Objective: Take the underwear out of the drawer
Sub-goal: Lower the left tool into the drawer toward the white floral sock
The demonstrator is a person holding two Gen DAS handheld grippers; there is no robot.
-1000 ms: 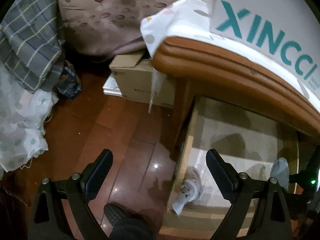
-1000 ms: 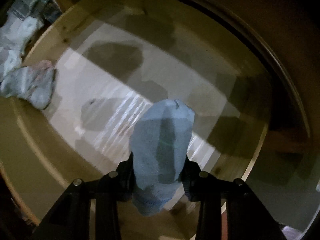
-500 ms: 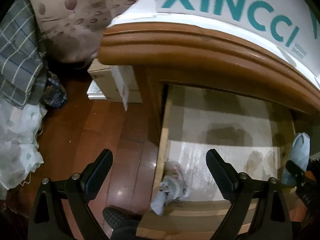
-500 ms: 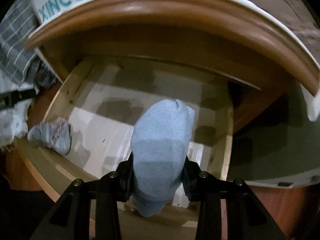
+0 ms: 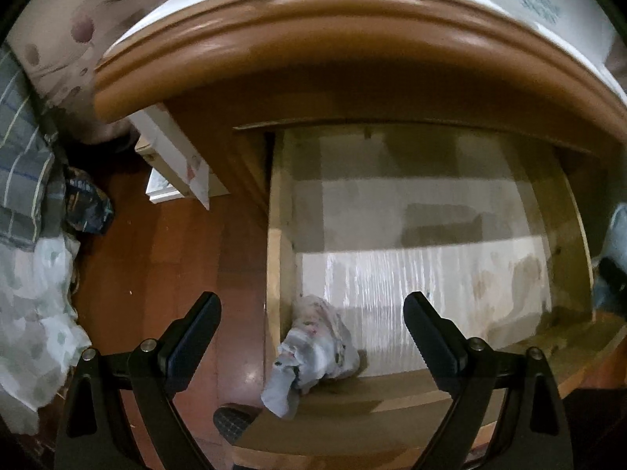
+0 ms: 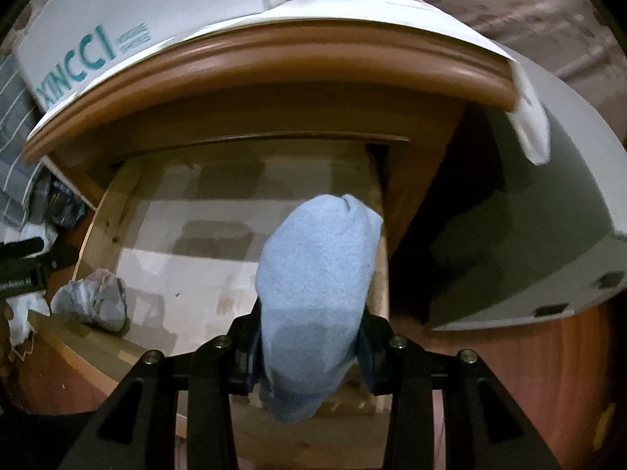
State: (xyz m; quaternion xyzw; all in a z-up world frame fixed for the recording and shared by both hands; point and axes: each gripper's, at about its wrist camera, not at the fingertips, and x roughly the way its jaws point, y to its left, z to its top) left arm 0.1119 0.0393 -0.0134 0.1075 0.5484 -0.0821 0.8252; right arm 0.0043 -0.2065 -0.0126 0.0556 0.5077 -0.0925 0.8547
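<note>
My right gripper (image 6: 309, 356) is shut on a rolled light-blue piece of underwear (image 6: 313, 282), held up over the right side of the pulled-out wooden drawer (image 6: 113, 203). That blue roll (image 5: 617, 235) also shows at the right edge of the left wrist view. A second crumpled grey-white patterned piece (image 5: 313, 348) lies in the drawer's front left corner, draped over the front board; the right wrist view shows it too (image 6: 94, 303). My left gripper (image 5: 313, 337) hovers open above that piece, its fingers standing wide on either side of it and clear of it.
The drawer (image 5: 564, 211) sticks out under the brown cabinet top (image 5: 313, 39), which carries a white box with teal letters (image 6: 90, 39). Left of the drawer are dark wooden floor (image 5: 164, 258), a cardboard box (image 5: 176, 160), plaid and pale cloth (image 5: 35, 297). A grey panel (image 6: 521, 235) leans at right.
My left gripper has swung right until it hangs over the drawer's front left corner. My right gripper has risen and backed away from the drawer bottom, carrying the blue underwear with it.
</note>
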